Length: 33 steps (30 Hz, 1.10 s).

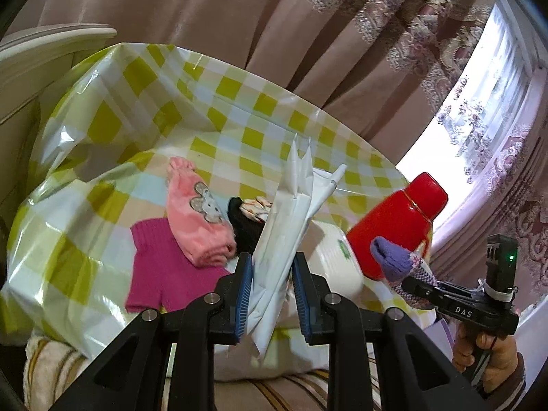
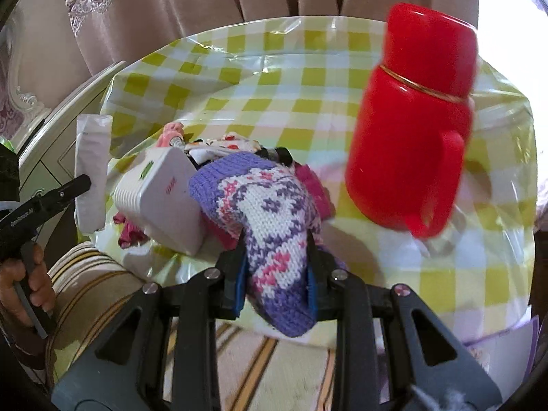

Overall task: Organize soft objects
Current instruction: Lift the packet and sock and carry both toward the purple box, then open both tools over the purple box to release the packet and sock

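Observation:
My left gripper (image 1: 270,267) is shut on a white plastic bag (image 1: 284,226) that stands up between its blue pads; the bag also shows in the right wrist view (image 2: 90,171). My right gripper (image 2: 275,257) is shut on a purple and white knitted sock (image 2: 270,219), held above the table's front edge; it also shows in the left wrist view (image 1: 397,262). On the checked tablecloth (image 1: 246,102) lie a pink plush sock (image 1: 200,219), a magenta knit piece (image 1: 167,270) and a black sock (image 1: 245,222) with a patterned one (image 1: 255,207).
A red thermos (image 2: 414,126) stands at the table's right. A white box (image 2: 164,198) lies near the front edge beside the clothes. Curtains hang behind the table, and a white cabinet (image 1: 34,65) stands at the left. A striped cushion (image 2: 92,287) lies below.

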Motion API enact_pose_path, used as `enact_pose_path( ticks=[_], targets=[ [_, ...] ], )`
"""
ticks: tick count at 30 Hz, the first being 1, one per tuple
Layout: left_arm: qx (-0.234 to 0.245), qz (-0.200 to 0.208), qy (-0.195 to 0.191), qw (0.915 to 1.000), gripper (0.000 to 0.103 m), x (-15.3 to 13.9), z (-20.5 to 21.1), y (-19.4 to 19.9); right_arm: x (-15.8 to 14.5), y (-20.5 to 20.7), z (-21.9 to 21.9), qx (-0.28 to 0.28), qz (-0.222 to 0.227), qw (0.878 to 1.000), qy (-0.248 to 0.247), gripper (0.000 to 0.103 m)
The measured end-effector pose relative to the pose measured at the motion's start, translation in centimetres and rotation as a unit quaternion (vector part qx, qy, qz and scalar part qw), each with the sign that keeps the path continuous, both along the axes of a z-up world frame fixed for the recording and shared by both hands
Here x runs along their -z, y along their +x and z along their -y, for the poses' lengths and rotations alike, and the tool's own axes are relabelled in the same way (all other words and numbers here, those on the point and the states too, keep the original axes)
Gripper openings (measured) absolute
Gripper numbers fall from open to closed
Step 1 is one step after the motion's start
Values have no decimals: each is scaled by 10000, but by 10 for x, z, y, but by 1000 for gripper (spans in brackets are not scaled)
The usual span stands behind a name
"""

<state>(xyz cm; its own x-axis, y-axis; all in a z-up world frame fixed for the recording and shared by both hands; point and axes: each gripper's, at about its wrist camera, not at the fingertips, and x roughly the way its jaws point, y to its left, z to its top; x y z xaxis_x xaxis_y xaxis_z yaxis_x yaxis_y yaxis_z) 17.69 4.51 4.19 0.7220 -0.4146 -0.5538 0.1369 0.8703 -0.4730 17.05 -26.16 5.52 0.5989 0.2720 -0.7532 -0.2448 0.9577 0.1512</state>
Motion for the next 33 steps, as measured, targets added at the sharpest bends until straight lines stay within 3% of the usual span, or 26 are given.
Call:
enact_pose_path(
  ticks=[9,20,33],
  targets=[
    [201,186,-56,9996,25,-15,23,-36,1,-43,32,396,27,9992,-6,31],
    [832,169,-185,9962,25,-27,78,-73,-4,-103,91,938,118,9954,134,31],
    [1890,-89,-331,9814,25,-28,174,-110,3,-171,179,1839,128,9828,117,31]
  ],
)
